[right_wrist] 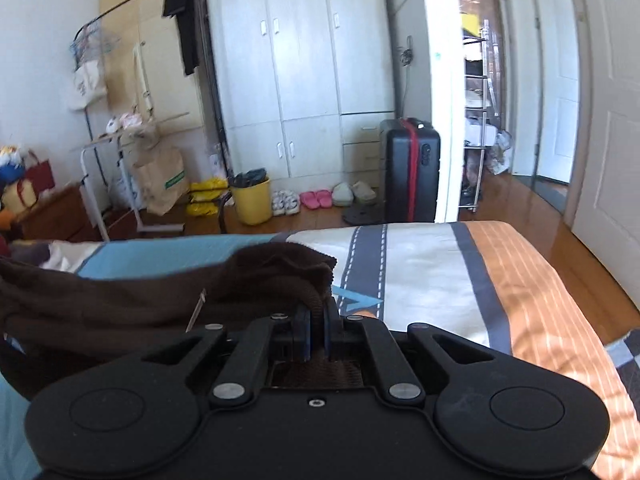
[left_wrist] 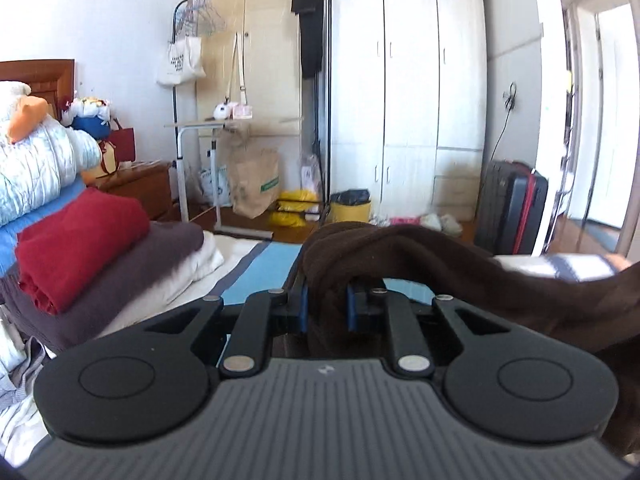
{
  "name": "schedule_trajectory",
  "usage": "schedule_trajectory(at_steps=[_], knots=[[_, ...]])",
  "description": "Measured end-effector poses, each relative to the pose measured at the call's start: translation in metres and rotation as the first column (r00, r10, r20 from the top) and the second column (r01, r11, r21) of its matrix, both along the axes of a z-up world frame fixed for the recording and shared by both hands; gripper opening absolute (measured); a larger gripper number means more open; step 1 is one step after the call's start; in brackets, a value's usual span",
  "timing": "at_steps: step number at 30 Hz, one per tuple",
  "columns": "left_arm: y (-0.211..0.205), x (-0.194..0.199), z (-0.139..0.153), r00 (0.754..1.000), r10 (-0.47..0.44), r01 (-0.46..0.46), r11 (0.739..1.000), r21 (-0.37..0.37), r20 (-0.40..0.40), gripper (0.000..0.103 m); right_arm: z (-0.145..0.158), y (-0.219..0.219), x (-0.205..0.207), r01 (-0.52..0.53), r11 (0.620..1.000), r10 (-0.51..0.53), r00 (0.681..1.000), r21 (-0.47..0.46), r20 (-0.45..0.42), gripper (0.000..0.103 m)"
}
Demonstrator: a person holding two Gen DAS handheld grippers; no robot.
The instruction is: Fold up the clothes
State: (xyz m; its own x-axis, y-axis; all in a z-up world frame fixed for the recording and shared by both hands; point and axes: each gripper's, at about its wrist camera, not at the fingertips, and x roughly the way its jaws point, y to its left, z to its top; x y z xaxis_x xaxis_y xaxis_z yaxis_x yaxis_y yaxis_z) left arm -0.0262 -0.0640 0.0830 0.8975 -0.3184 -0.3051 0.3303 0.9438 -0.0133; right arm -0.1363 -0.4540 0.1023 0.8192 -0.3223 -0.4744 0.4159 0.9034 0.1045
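A dark brown knitted garment (left_wrist: 440, 264) is held up over the bed between both grippers. My left gripper (left_wrist: 327, 306) is shut on a thick bunch of it, blue pads pressed on either side, and the cloth trails off to the right. In the right wrist view my right gripper (right_wrist: 317, 334) is shut on a ribbed edge of the same brown garment (right_wrist: 120, 300), which stretches away to the left. A stack of folded clothes, red (left_wrist: 76, 244) on top of grey-purple (left_wrist: 132, 280), lies on the bed at left.
The bed has a striped cover (right_wrist: 432, 276) of blue, white, navy and orange. Rolled bedding (left_wrist: 36, 172) sits behind the stack. Beyond the bed stand a white wardrobe (left_wrist: 404, 92), a clothes rack (left_wrist: 208, 12), a yellow bin (right_wrist: 250, 200) and a black suitcase (right_wrist: 408, 168).
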Motion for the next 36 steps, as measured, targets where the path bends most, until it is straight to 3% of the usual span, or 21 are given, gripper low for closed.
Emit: schedule_trajectory(at_steps=[5,7,13,16,20,24,28,29,30,31,32,33,36], knots=[[0.009,-0.039,0.031,0.987,0.019,-0.026,0.999,0.043,0.163,0.016,0.03,0.033,-0.023,-0.018,0.996,0.027,0.995,-0.091,0.094,0.006],[0.02,-0.056,0.052,0.977,0.011,-0.017,1.0,0.027,0.213,0.016,0.045,0.04,-0.037,-0.026,0.996,0.039,0.988,-0.085,0.152,0.006],[0.063,-0.079,0.122,0.964,-0.008,0.026,0.998,-0.062,0.266,0.016,0.095,0.065,-0.07,-0.069,0.985,0.104,0.968,-0.158,0.229,0.006],[0.071,-0.065,0.141,0.973,-0.028,0.038,0.999,-0.039,0.23,0.016,0.112,0.075,-0.075,-0.12,0.972,0.165,0.961,-0.202,0.223,0.006],[0.041,-0.024,0.108,0.982,-0.032,0.008,0.991,0.134,0.184,0.016,0.098,0.069,-0.041,-0.229,0.96,0.246,0.965,-0.159,0.093,0.006],[0.003,0.039,0.054,0.997,-0.037,0.027,0.989,0.146,0.064,0.017,0.05,0.039,0.01,-0.2,0.978,0.199,0.98,-0.065,-0.026,0.006],[-0.036,0.104,0.043,0.99,0.007,-0.029,0.988,0.155,0.14,0.02,0.034,0.0,0.057,-0.107,0.992,0.108,0.994,-0.068,0.0,0.006],[-0.045,0.119,0.041,0.989,0.017,-0.039,0.989,0.145,0.148,0.025,0.033,-0.008,0.067,-0.087,0.993,0.09,0.995,-0.077,0.039,0.006],[-0.055,0.135,0.04,0.987,0.028,-0.049,0.99,0.135,0.155,0.042,0.029,-0.018,0.075,-0.08,0.993,0.09,0.989,-0.088,0.116,0.007],[-0.066,0.151,0.035,0.99,0.036,-0.057,0.987,0.15,0.137,0.075,0.022,-0.028,0.084,-0.067,0.994,0.082,0.982,-0.091,0.171,0.008],[-0.076,0.165,0.023,0.995,0.055,-0.071,0.979,0.192,0.086,0.084,0.008,-0.039,0.095,-0.038,0.997,0.049,0.987,-0.069,0.154,0.013],[-0.084,0.176,0.007,0.996,0.088,-0.092,0.967,0.236,0.031,0.084,-0.006,-0.05,0.106,-0.01,0.999,0.016,0.99,-0.047,0.137,0.022],[-0.081,0.185,-0.049,0.984,0.118,-0.08,0.962,0.263,-0.131,0.084,-0.057,-0.075,0.122,0.08,0.997,-0.08,0.997,0.022,0.011,0.028]])
